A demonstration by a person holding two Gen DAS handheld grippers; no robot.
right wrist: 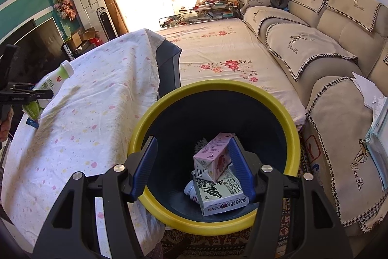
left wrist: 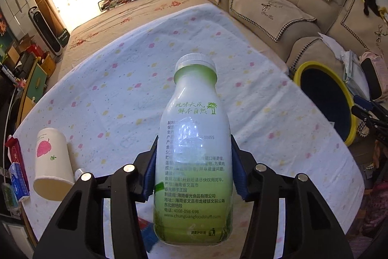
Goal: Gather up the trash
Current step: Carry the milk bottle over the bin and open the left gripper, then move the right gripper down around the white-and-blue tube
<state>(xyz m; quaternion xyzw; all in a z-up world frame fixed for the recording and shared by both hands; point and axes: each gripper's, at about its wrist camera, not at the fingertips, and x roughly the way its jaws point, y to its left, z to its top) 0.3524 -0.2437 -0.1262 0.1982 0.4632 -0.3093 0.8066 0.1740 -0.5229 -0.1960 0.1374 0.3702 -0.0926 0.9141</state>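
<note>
My left gripper is shut on a white and green plastic drink bottle with a white cap and holds it above the cloth-covered table. The bottle also shows in the right wrist view, held by the left gripper at the far left. My right gripper is open and empty above the yellow-rimmed dark bin. Inside the bin lie a pink carton, a green and white carton and a small white bottle. The bin also shows in the left wrist view at the right.
A paper cup with a pink leaf lies on its side at the table's left. A blue and white packet and a red packet lie by the left edge. A beige sofa runs along the right.
</note>
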